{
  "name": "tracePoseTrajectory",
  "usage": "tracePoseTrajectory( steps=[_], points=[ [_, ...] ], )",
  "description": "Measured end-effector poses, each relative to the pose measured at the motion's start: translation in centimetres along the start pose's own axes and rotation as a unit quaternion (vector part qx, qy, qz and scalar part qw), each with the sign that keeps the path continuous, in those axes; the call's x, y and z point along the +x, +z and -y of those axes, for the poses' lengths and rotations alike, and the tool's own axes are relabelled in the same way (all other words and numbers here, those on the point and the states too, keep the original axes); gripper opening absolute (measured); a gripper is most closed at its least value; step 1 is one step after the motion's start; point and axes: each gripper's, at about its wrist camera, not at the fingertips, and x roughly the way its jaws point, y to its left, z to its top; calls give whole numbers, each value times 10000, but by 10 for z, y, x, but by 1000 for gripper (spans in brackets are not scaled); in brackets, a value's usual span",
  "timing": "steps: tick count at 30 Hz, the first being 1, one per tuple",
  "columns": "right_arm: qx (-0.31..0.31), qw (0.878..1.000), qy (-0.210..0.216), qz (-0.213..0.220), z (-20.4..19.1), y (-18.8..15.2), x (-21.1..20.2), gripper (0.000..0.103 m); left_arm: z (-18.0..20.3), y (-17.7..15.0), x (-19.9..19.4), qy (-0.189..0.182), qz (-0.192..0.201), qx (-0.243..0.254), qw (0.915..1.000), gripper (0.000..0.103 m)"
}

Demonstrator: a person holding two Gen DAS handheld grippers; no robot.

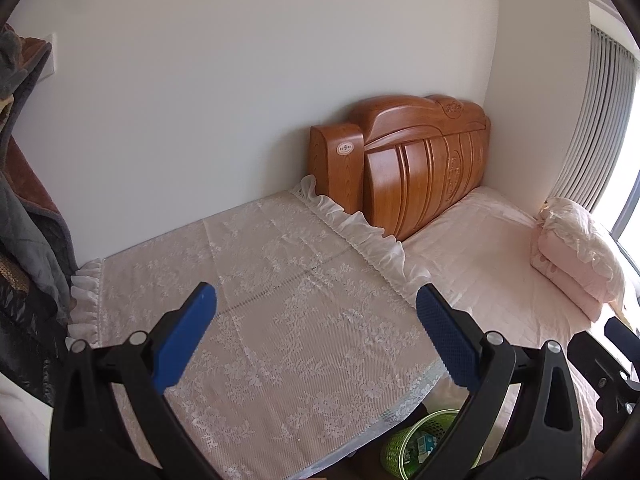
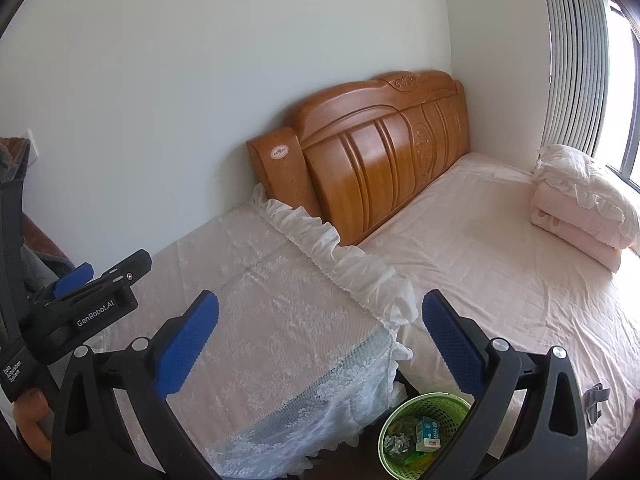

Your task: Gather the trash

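A green mesh trash basket (image 2: 400, 418) stands on the floor between the lace-covered table and the bed. Inside lie a small white-and-blue carton (image 2: 429, 435), a crumpled wrapper (image 2: 396, 443) and a green scrap. The basket's rim (image 1: 430, 420) peeks out below the table edge in the left wrist view. My left gripper (image 1: 316, 312) is open above the tabletop, holding nothing. My right gripper (image 2: 320, 320) is open too, above the table's near corner, with the basket below its right finger. The left gripper (image 2: 86, 284) also shows at the left of the right wrist view.
A lace cloth with a ruffled edge (image 2: 280, 320) covers the table. A wooden headboard (image 2: 380, 160) leans on the wall behind a pink bed (image 2: 500, 280) with folded bedding (image 2: 580, 208). Dark clothes (image 1: 28, 220) hang left. A small grey object (image 2: 596, 398) lies on the bed.
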Motion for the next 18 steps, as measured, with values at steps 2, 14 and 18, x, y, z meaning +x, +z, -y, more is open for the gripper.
tracePoseTrajectory(
  steps=[2, 14, 18],
  points=[
    [-3, 10000, 7, -10, 0, 0, 1, 101, 1, -1, 1, 5, -16, 8, 10000, 96],
    [-46, 10000, 2, -42, -1, -1, 4, 101, 5, -2, 2, 17, -56, 49, 10000, 96],
    [-43, 10000, 8, -26, 0, -1, 4, 101, 6, -3, 2, 31, -57, 57, 10000, 96]
  ],
)
